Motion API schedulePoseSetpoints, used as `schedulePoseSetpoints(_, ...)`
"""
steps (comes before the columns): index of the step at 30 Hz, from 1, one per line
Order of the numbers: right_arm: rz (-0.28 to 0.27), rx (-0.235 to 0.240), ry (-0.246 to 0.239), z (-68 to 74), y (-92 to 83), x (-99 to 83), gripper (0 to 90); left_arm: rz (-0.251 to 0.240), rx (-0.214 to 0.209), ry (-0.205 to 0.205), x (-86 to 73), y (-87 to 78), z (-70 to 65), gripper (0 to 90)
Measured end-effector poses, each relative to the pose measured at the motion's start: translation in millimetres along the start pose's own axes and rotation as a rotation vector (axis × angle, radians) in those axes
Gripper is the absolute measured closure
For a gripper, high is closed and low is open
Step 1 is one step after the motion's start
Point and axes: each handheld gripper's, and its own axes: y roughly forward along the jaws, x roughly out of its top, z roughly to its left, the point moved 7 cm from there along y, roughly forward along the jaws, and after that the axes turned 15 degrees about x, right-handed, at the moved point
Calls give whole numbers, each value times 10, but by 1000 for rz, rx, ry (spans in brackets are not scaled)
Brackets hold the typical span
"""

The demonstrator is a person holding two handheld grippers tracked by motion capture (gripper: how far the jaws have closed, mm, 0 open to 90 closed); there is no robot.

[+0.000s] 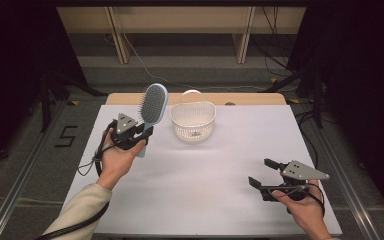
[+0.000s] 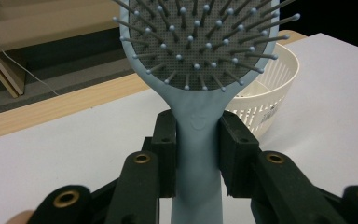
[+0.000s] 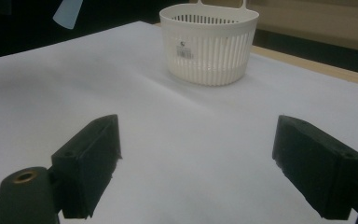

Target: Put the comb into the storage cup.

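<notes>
A light blue hairbrush [image 1: 153,107] with a grey bristle pad is held upright above the table's left side. My left gripper [image 1: 139,134] is shut on its handle [image 2: 197,154], the black pads pressing both sides just below the head [image 2: 200,44]. A white slotted plastic basket [image 1: 193,120] stands on the white sheet just right of the brush; its wall [image 2: 265,105] shows behind the brush head. My right gripper [image 1: 261,172] rests low at the table's front right, jaws wide apart with nothing between them [image 3: 196,158]. The basket [image 3: 209,44] stands ahead of it.
The white sheet [image 1: 205,185] covers a wooden table whose far edge [image 1: 250,98] shows behind the basket. Dark stands and cables flank the table on the floor. Wooden furniture legs stand farther back.
</notes>
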Motion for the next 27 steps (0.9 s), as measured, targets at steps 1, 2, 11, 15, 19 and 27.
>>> schedulePoseSetpoints(1, -1, 0, -1, 0, -1, 2, 158, 0, 1, -1, 3, -1, -1, 697)
schedulePoseSetpoints(2, -2, 1, -2, 1, -2, 4, 158, 0, 0, 0, 6, 0, -2, 697)
schedulePoseSetpoints(11, 0, 0, 0, 1, 0, 1, 159, -4, -3, 0, 29, 11, -15, 696)
schedulePoseSetpoints(15, 1, 2, -2, 2, 0, 1, 158, -8, -3, -5, 48, 15, -22, 696)
schedulePoseSetpoints(19, -2, 3, -1, 3, -2, 4, 158, -11, -6, -3, 55, 19, -28, 697)
schedulePoseSetpoints(27, -2, 3, -2, 3, -1, 4, 158, -13, -7, -4, 73, 25, -37, 697)
